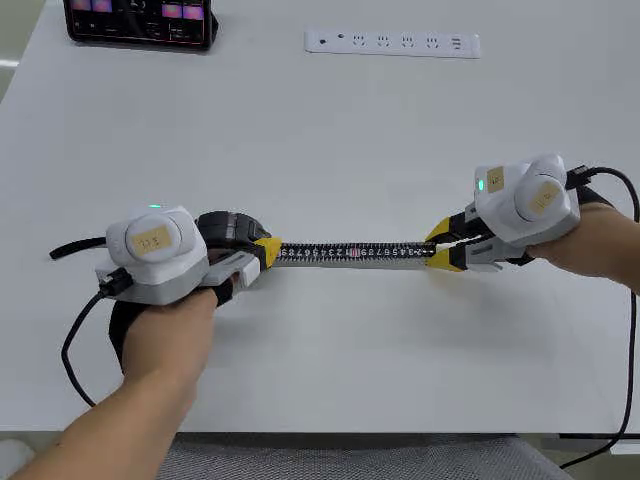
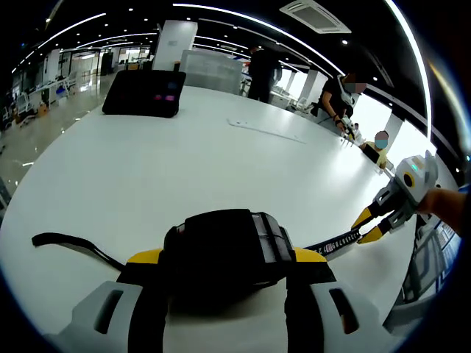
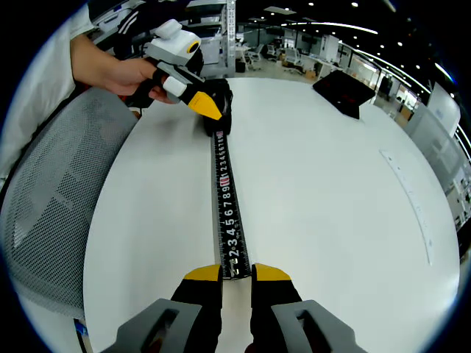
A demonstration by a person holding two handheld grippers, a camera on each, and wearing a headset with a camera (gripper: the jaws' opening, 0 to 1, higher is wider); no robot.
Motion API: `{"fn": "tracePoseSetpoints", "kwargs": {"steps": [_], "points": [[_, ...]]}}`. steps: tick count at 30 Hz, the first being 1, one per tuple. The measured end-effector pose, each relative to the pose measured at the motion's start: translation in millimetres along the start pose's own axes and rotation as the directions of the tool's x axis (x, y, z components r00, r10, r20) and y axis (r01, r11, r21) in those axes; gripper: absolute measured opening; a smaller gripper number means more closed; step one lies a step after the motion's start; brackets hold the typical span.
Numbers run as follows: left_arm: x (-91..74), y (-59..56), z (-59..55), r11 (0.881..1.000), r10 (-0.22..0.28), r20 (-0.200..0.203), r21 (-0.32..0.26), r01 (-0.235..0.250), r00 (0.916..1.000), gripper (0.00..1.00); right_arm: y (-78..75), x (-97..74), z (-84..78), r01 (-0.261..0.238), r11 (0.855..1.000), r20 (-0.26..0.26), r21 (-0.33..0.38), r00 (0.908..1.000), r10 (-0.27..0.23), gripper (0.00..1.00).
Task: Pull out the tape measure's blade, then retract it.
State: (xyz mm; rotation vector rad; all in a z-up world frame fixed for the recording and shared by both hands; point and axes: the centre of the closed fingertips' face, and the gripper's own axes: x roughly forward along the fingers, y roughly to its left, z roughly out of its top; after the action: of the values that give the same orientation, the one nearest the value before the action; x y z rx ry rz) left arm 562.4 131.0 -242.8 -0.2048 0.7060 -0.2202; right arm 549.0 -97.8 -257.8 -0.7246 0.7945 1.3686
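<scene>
A black tape measure case (image 1: pixel 232 232) sits at the left of the white table, clamped between the yellow-tipped jaws of my left gripper (image 1: pixel 262 252). Up close, the case (image 2: pixel 224 250) fills the space between those jaws, and its wrist strap (image 2: pixel 70 243) trails left. The dark blade (image 1: pixel 355 252) stretches out to the right, numbers showing. My right gripper (image 1: pixel 447 250) is shut on the blade's end. In the right gripper view the blade (image 3: pixel 225 213) runs from the right gripper (image 3: pixel 236 273) away to the case (image 3: pixel 218 103) and the left gripper (image 3: pixel 202 103).
A white power strip (image 1: pixel 392 43) lies at the table's far edge, with a dark tablet-like device (image 1: pixel 140 20) at the far left. A grey mesh chair back (image 3: pixel 51 220) stands by the near table edge. People stand beyond the table (image 2: pixel 335 99).
</scene>
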Motion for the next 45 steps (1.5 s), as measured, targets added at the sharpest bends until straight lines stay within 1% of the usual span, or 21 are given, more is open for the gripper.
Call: {"fn": "tracePoseSetpoints", "kwargs": {"steps": [18,36,45], "points": [[-0.9,-0.9,0.4,1.0,-0.01,0.003,-0.016,0.01,0.9999,0.61,0.2,11.6,18.9,-0.015,1.0,0.031,-0.002,0.9994,0.015,0.1],[-1.0,-0.6,0.6,1.0,-0.018,0.003,-0.025,0.018,0.9998,0.61,2.5,25.7,39.6,-0.033,0.999,0.073,0.004,0.9968,0.033,0.1],[-1.3,-0.5,1.2,0.999,-0.022,0.003,-0.031,0.022,0.9998,0.61,5.4,36.4,56.6,-0.048,0.999,0.105,0.005,0.9934,0.047,0.1]]}}
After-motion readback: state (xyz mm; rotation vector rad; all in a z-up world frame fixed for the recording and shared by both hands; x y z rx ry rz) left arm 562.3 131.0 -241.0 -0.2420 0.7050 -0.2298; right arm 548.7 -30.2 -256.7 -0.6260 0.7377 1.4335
